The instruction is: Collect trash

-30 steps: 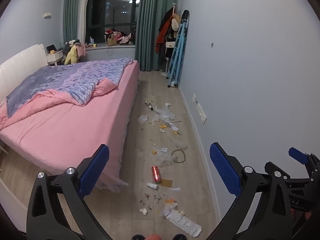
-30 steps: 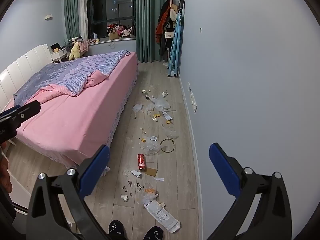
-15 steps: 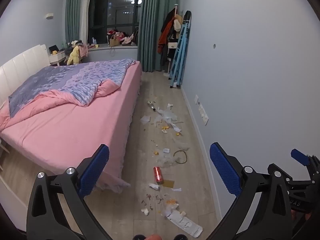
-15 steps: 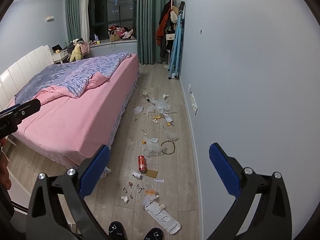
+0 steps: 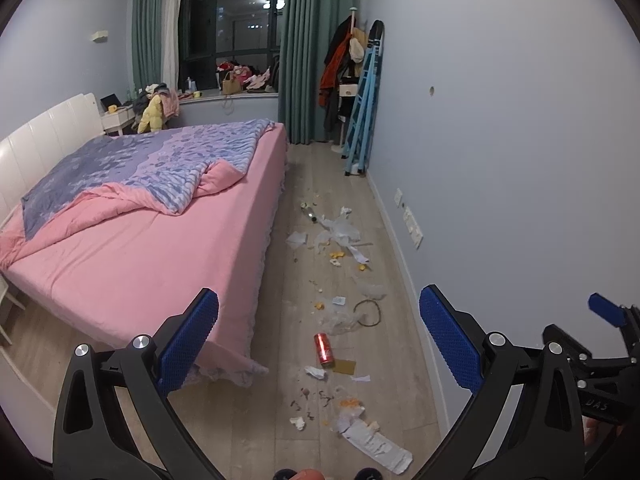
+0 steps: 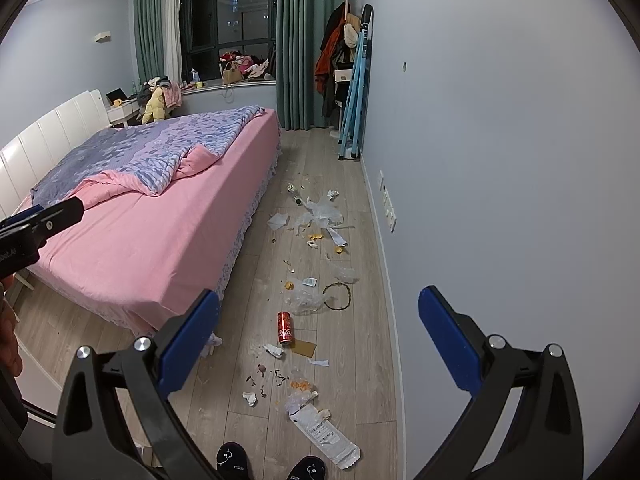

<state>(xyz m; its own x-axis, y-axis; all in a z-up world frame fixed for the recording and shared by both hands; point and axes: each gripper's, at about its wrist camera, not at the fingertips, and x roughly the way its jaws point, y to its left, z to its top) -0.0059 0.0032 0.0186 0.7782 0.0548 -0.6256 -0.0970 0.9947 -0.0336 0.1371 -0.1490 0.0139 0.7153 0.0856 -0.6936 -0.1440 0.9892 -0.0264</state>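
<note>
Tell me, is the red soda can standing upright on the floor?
No, the red soda can lies on its side on the wooden floor, beside a brown card.

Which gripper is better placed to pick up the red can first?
Slightly the right gripper: open, with the red can nearly between its fingers. The left gripper, also open, seems comparably far.

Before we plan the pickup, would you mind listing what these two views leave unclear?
- Small dark scraps: right wrist view, too small to identify.
- Print on the white packet: right wrist view, too small to read.
- Floor under the bed: both views, hidden by the bed skirt.
- Any bin or bag: none in either view.
- Left tongs and right tongs: open, empty.
</note>
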